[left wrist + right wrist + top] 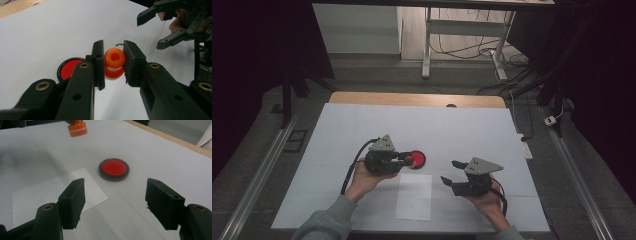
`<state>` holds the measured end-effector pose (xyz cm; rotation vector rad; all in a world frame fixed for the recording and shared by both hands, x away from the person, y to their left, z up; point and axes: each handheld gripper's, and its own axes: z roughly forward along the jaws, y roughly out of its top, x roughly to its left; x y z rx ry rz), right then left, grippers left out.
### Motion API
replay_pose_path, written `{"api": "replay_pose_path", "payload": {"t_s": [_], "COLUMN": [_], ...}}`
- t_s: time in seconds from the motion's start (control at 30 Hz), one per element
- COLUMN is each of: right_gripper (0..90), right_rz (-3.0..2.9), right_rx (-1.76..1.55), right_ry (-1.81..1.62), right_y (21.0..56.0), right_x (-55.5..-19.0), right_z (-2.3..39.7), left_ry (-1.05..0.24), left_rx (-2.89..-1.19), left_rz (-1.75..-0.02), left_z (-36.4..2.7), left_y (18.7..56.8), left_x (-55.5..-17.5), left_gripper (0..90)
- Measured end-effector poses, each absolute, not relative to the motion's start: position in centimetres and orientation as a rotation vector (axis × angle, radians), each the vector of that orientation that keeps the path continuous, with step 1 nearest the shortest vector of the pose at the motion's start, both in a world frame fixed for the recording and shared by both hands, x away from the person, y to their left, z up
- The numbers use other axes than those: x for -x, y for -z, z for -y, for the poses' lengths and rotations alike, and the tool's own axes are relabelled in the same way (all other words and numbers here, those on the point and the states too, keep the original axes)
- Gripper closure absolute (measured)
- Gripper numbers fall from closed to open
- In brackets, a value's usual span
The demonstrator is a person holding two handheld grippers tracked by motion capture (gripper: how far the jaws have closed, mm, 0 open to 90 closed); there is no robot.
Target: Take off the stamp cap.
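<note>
Left gripper (113,62) jaws are sitting nearest the lens in the left gripper view, clamping an orange stamp (114,63) by its knobbed handle, one pad on each side. Stamp is hanging off the table, base down; whether it's carrying ink I can't tell.

In the high view the left gripper (409,159) is sitting at about 9 o'clock from table centre, tips pointing toward 3 o'clock and overlapping the red ink pad (417,160). In the left gripper view that ink pad (68,70) is lying at 9 o'clock of the stamp, slightly lower. In the right gripper view the stamp (77,128) is hovering at 11 o'clock of the ink pad (114,169), clearly above the surface.

Right gripper (451,171) is idling at 4 o'clock of the ink pad, jaws wide apart with nothing between them, aiming back toward the pad. White paper sheet (414,196) is lying flat at 6 o'clock of the ink pad, near the table's front edge, looking blank from here.

My read: the stamp is being carried between ink pad and paper, the pressing itself not done yet. Next move probably needs the stamp brought over the sheet toward 6 o'clock, base kept level, then pressed straight down. Right gripper could be pinning the paper so it isn't lifting with the stamp.
</note>
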<state>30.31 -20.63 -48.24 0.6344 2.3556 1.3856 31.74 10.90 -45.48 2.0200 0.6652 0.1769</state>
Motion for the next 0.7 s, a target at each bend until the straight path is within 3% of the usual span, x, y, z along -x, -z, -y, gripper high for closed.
{"api": "replay_pose_path", "payload": {"t_s": [0.7], "right_gripper": [33.0], "right_rz": [-2.414], "right_rx": [-0.584], "right_ry": [-1.378], "right_y": [48.9], "right_x": [-30.5], "right_z": [17.7], "left_ry": [-0.134], "left_rx": [-2.035], "left_rz": [-0.647], "left_z": [-9.3], "left_y": [46.1], "left_x": [-32.0], "left_gripper": [72.2]}}
